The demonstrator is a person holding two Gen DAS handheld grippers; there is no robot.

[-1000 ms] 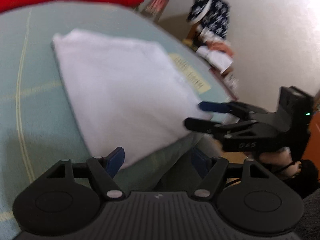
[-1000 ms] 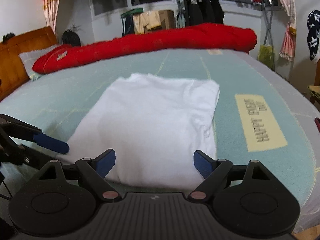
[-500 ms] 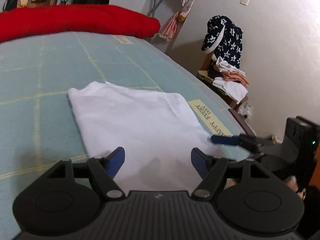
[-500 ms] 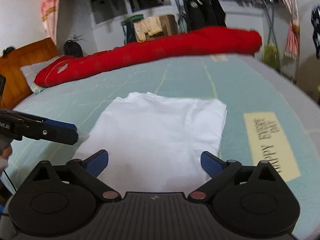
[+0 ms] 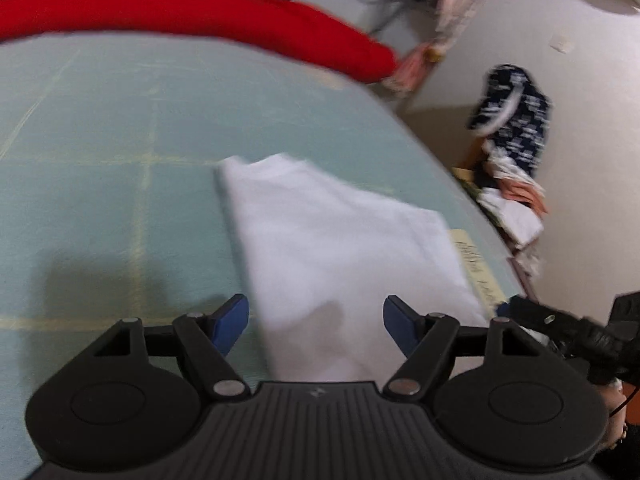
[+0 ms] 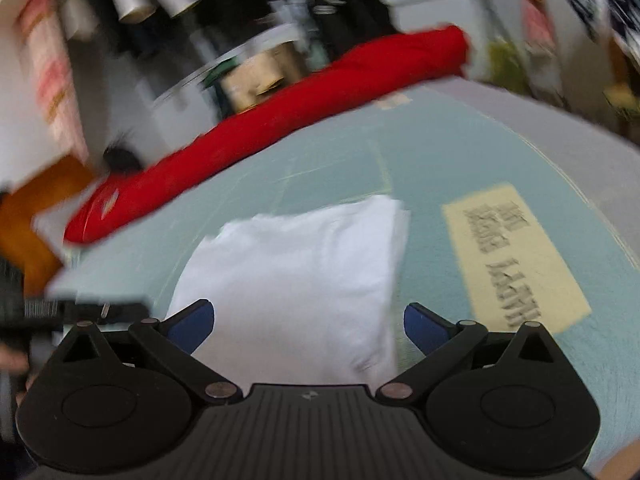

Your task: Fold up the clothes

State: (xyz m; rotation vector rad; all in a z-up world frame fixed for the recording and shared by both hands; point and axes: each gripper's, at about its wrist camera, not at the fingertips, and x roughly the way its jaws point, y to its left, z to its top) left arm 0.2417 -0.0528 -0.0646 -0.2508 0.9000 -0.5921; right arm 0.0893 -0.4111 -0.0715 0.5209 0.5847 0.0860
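Note:
A folded white garment (image 5: 340, 248) lies flat on the pale green bed cover (image 5: 120, 128), also seen in the right wrist view as a white rectangle (image 6: 296, 272). My left gripper (image 5: 316, 320) hovers open over the garment's near edge, nothing between its blue pads. My right gripper (image 6: 308, 324) stands open wide above the same near edge, also empty. The right gripper's black body shows at the lower right of the left wrist view (image 5: 568, 332). Both views are blurred by motion.
A long red rolled blanket (image 6: 280, 128) lies along the far side of the bed. A yellow printed label (image 6: 512, 256) is on the cover right of the garment. Clothes are piled on a chair (image 5: 512, 152) by the wall; a wooden headboard (image 6: 36, 208) stands at left.
Both grippers have drawn back from the garment and rolled, so the bed now looks tilted. The right gripper's jaws have spread wider. The garment lies still.

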